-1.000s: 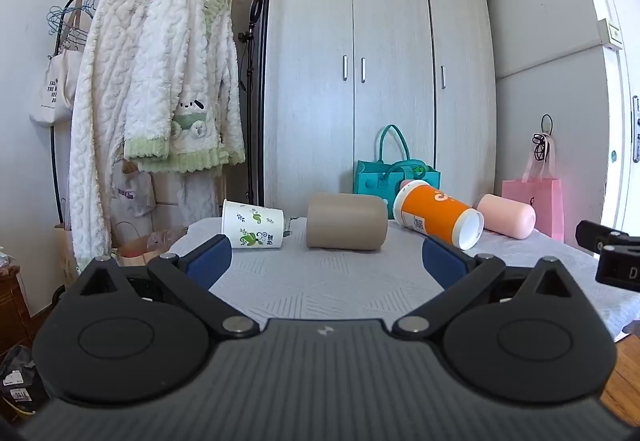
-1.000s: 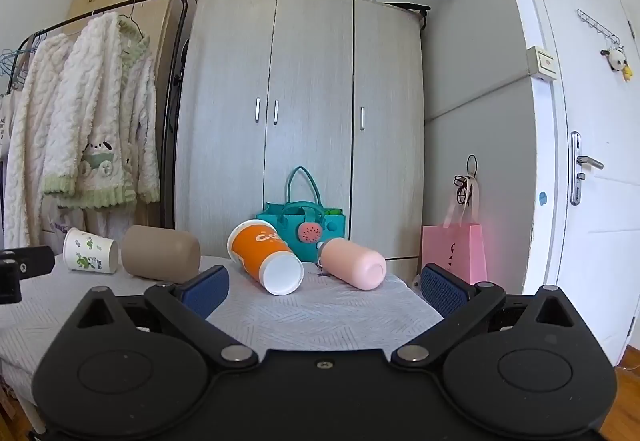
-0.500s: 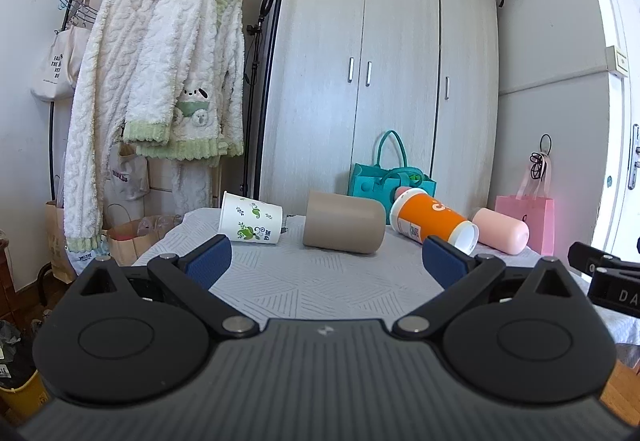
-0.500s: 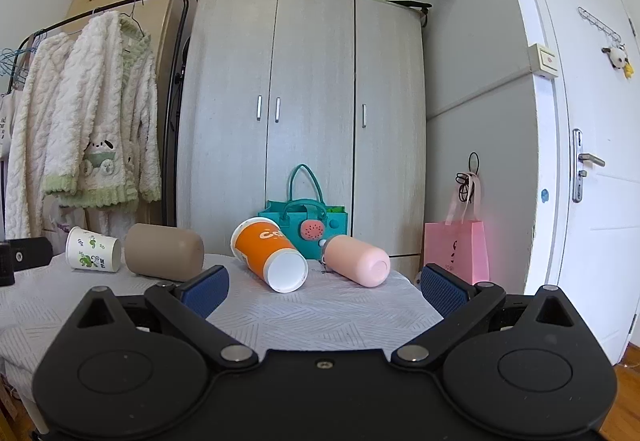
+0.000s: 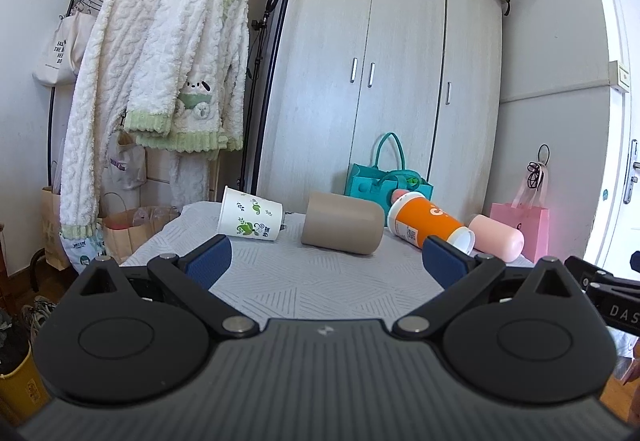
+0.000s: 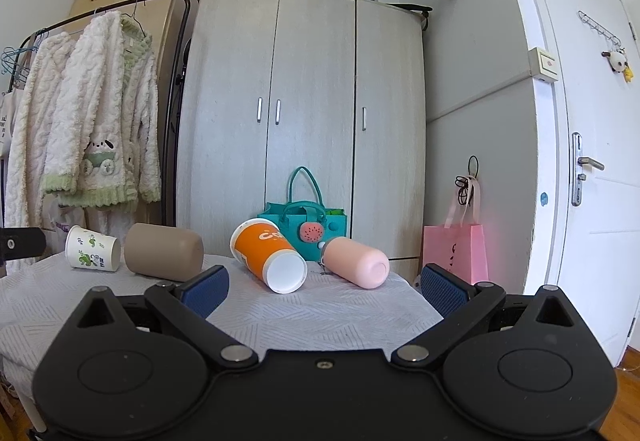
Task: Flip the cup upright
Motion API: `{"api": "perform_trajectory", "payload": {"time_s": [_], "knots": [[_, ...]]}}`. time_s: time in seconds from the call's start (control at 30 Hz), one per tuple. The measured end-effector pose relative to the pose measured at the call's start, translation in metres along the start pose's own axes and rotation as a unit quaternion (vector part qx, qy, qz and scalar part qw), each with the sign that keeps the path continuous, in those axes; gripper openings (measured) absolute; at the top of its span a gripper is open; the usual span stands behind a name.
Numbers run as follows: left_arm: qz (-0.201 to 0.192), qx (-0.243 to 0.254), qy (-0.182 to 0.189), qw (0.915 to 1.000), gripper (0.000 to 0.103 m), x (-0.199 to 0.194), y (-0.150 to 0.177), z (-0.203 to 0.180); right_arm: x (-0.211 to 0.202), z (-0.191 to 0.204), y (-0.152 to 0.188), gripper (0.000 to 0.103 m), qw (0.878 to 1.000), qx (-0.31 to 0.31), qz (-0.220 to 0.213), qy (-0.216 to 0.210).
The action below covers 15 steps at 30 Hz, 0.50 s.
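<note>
Four cups lie on their sides in a row across a white-clothed table (image 5: 320,281): a white paper cup with green leaves (image 5: 250,219), a tan cup (image 5: 342,229), an orange cup (image 5: 430,227) and a pink cup (image 5: 498,237). The right wrist view shows them too: the white cup (image 6: 93,255), the tan cup (image 6: 164,257), the orange cup (image 6: 268,255) and the pink cup (image 6: 356,261). My left gripper (image 5: 324,265) is open and empty, short of the tan cup. My right gripper (image 6: 325,289) is open and empty, short of the orange and pink cups.
A teal handbag (image 6: 302,221) stands behind the cups before a grey wardrobe (image 6: 304,121). A clothes rack with fluffy white robes (image 5: 160,81) is at the left. A pink bag (image 6: 456,253) and a white door (image 6: 592,161) are at the right.
Both grippers have moved a little closer to the table and tilted slightly; the cups look a bit larger. The cups have not moved. Both grippers stay open.
</note>
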<state>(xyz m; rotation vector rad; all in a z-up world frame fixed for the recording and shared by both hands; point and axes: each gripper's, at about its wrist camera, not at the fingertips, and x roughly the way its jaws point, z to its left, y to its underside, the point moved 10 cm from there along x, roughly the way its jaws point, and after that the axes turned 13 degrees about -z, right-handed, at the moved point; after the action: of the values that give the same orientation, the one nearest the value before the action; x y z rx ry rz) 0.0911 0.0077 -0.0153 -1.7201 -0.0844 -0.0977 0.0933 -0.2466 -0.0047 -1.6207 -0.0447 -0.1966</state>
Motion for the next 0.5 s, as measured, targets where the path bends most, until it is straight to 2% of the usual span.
{"api": "perform_trajectory", "payload": {"time_s": [0.5], "knots": [[0.001,-0.006,-0.001,1.0000,0.103,0.0000,0.0015,0.0023,-0.0002,0.0024,0.0020,0.103,1.000,0.009,0.006,-0.007]]}}
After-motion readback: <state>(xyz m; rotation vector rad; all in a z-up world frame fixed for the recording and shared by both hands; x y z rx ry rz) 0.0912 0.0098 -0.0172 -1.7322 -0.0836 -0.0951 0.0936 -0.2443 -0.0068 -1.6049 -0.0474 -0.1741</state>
